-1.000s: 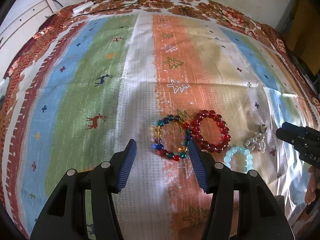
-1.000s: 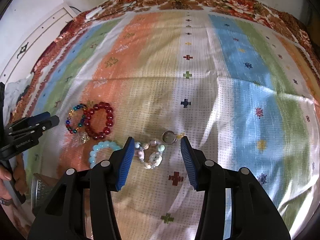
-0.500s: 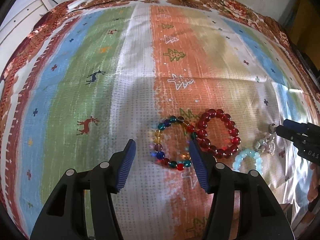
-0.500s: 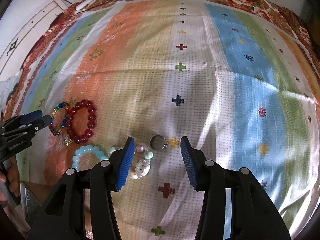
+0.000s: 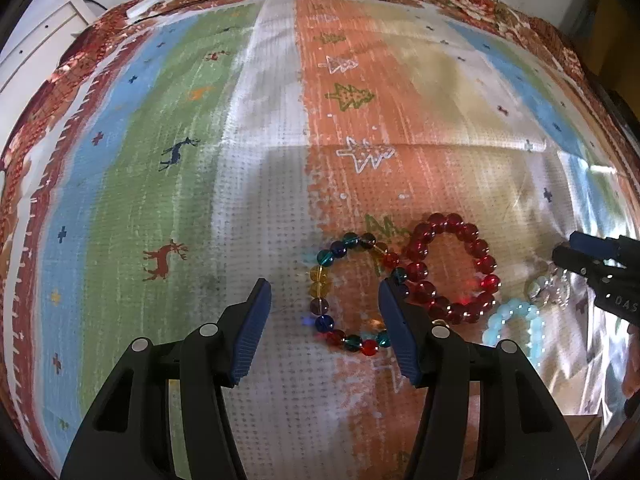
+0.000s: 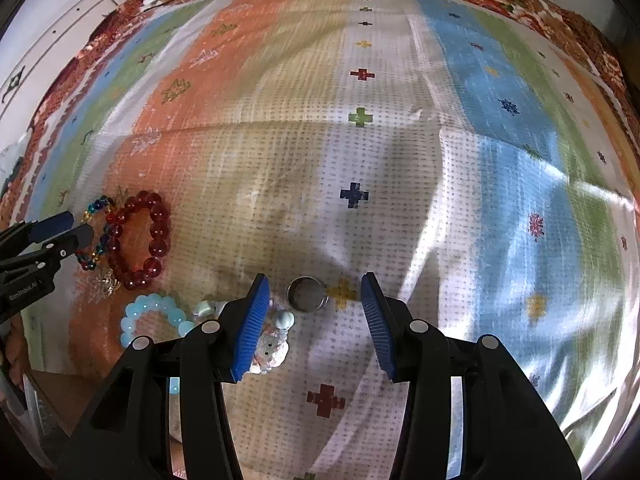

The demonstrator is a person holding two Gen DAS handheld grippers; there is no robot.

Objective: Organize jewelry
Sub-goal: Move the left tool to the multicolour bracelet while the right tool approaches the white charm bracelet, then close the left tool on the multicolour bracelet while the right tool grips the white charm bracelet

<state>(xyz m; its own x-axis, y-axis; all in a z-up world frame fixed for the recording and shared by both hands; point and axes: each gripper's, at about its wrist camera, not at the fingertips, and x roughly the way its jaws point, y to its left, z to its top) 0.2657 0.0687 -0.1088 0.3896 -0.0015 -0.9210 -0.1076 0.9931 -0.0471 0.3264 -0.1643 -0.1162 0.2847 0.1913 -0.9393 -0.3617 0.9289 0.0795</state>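
The left hand-held gripper point(image 5: 325, 312) points steeply down at the striped cloth point(image 5: 224, 184), its blue-padded jaws standing moderately wide with nothing pressed between them. The multicolour bead bracelet point(image 5: 320, 276) lies flat on the cloth in the gap between the pads, toward the right pad, which covers the bracelet's right edge in the left wrist view; whether pad and beads touch cannot be told. Just right of it, touching or nearly so, lies the red bead bracelet point(image 5: 452, 272). Further right sit a pale blue bead bracelet point(image 5: 516, 320) and a clear, glittery piece point(image 5: 548, 288), with the other gripper's tips over that piece at the frame's edge.

The right hand-held gripper point(image 6: 316, 312) also points steeply down, jaws moderately open and holding nothing. A small metal ring point(image 6: 307, 294) lies on the cloth between the pads, nearer the left one and clear of both. A white-and-pale-bead bracelet point(image 6: 276, 344) lies partly behind the left pad, and the pale blue bracelet is just left of that. Beyond, to the left, the red and multicolour bracelets lie side by side beneath the left gripper's tips.
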